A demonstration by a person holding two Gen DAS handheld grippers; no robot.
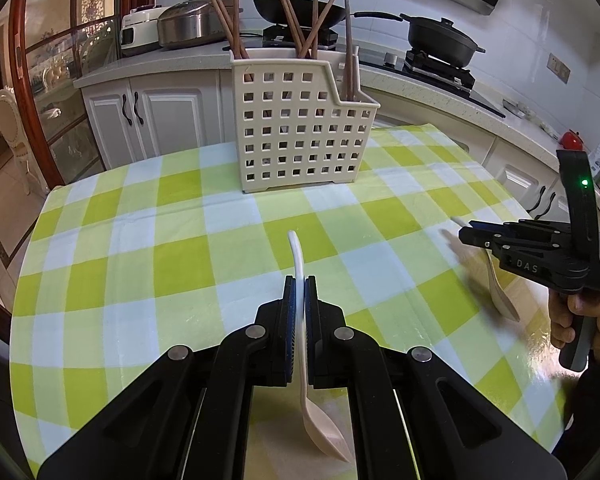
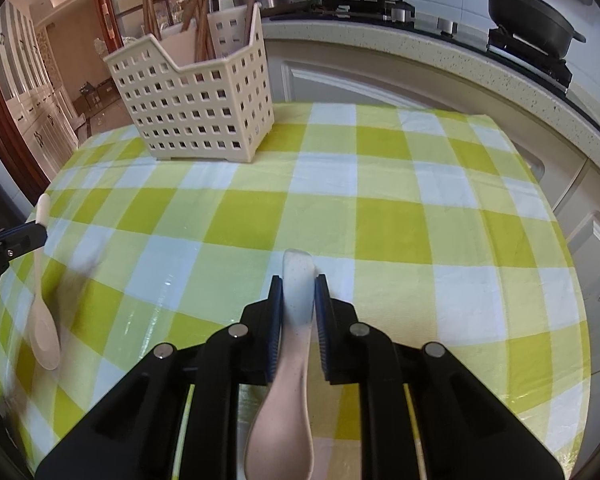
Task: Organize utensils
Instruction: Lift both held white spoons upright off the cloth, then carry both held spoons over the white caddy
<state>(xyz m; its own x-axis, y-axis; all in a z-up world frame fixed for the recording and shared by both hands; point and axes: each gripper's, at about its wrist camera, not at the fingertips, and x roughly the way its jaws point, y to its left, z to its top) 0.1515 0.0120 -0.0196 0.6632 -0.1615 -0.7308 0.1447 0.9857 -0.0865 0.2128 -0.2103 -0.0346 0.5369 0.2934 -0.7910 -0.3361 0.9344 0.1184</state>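
We've got a spoon in each gripper, both w/ handle fwd and bowl hanging back under the wrist, probably so each handle can lead into the holder. Left gripper (image 1: 299,280) is clenched tight on the thin edge of a pale cream plastic spoon (image 1: 300,264); right gripper (image 2: 299,280) grips the flat of a second speckled off-white plastic spoon (image 2: 298,280), pads against its wider handle. Neither spoon touches the green-and-white checked tablecloth (image 2: 380,208), judging by the shadows, both lifted clear. The cream perforated plastic utensil holder (image 1: 300,128) stands upright near the far edge of the table, brown wooden chopsticks (image 1: 308,28) already bunched in its taller rear sections; the lower compartment at the right end holds only a couple of sticks, so that's prob. the spoon slot. Cloth between us and holder is bare, plenty of room to approach. Watch: table's far edge just behind the holder, chopsticks leaning outward over the rim, and the two grippers converging on one opening, so best go one at a time.
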